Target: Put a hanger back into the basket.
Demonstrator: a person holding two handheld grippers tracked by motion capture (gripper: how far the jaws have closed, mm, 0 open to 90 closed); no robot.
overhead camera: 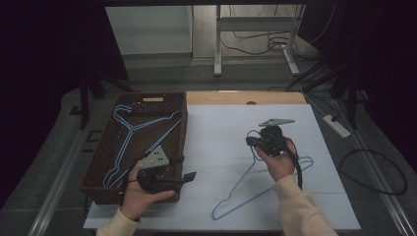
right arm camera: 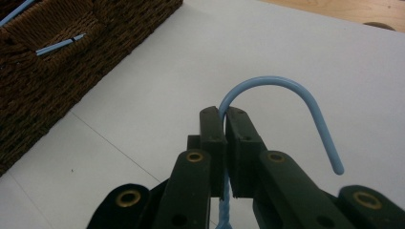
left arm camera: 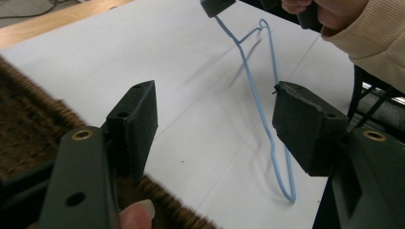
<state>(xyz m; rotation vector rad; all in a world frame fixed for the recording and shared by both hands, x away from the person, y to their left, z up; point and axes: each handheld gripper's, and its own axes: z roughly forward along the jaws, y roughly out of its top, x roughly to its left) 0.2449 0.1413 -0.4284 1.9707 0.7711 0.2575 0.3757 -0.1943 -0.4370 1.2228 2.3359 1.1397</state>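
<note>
While two hangers [overhead camera: 129, 129] already lie in the basket [overhead camera: 179, 101] at your left, one blue hanger [overhead camera: 244, 189] is left to move, so the job looks well along but unfinished. Your left gripper [overhead camera: 183, 168] hovers by the basket's near corner, jaws apart on nothing, aimed at the hanger's body. To the right, your right gripper [overhead camera: 251, 141] is clamped on the neck below the hook [right arm camera: 291, 98], tilting the hanger up off the bench [overhead camera: 216, 123], its far shoulder low.
</note>
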